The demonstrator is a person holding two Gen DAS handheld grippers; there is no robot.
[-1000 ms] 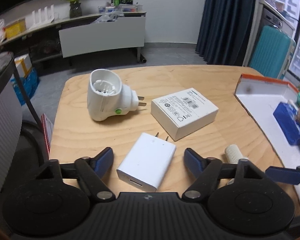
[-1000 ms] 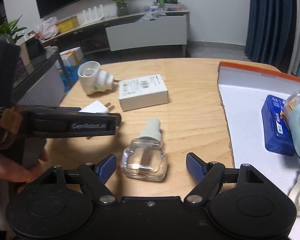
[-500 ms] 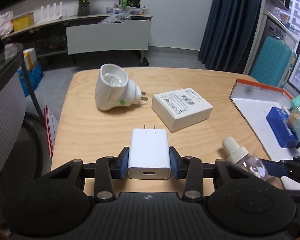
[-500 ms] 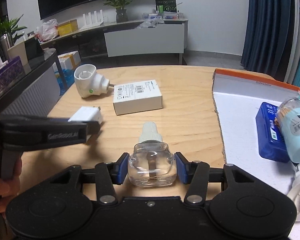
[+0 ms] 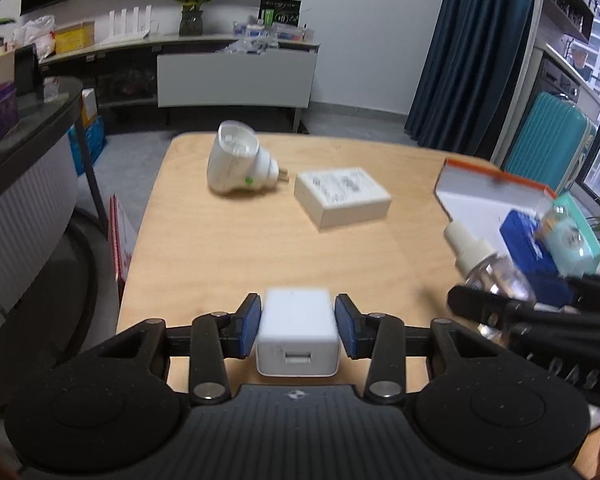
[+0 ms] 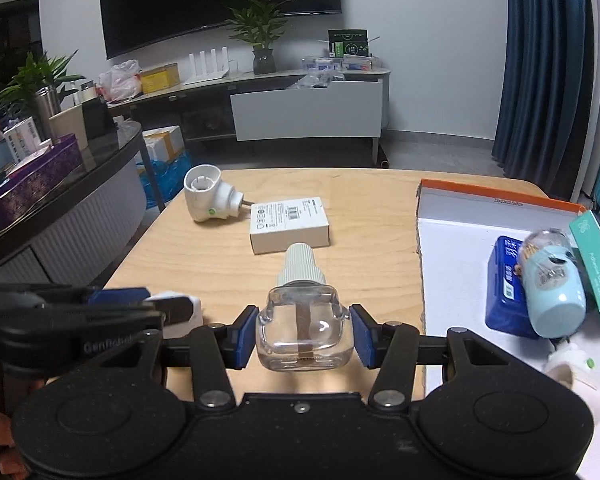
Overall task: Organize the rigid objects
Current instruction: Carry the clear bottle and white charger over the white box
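Note:
My left gripper [image 5: 299, 330] is shut on a white USB charger [image 5: 298, 330] and holds it above the near edge of the wooden table [image 5: 228, 248]. My right gripper [image 6: 304, 334] is shut on a clear glass bottle with a ribbed white cap [image 6: 303, 320], lifted off the table. That bottle also shows at the right of the left wrist view [image 5: 488, 264]. A white plug-in heater [image 5: 236, 166] and a white flat box [image 5: 342, 196] lie further back on the table. The open orange-rimmed box [image 6: 460, 272] sits at the right.
The orange-rimmed box holds a blue pack [image 6: 508, 288], a pale blue bottle [image 6: 552, 284], a teal carton [image 6: 598, 268] and a white item [image 6: 572, 376]. A dark counter [image 6: 60, 176] stands left of the table. A teal suitcase [image 5: 548, 140] stands behind it.
Both grippers closed from open, the left on the charger and the right on the bottle. Both have since lifted their objects off the table.

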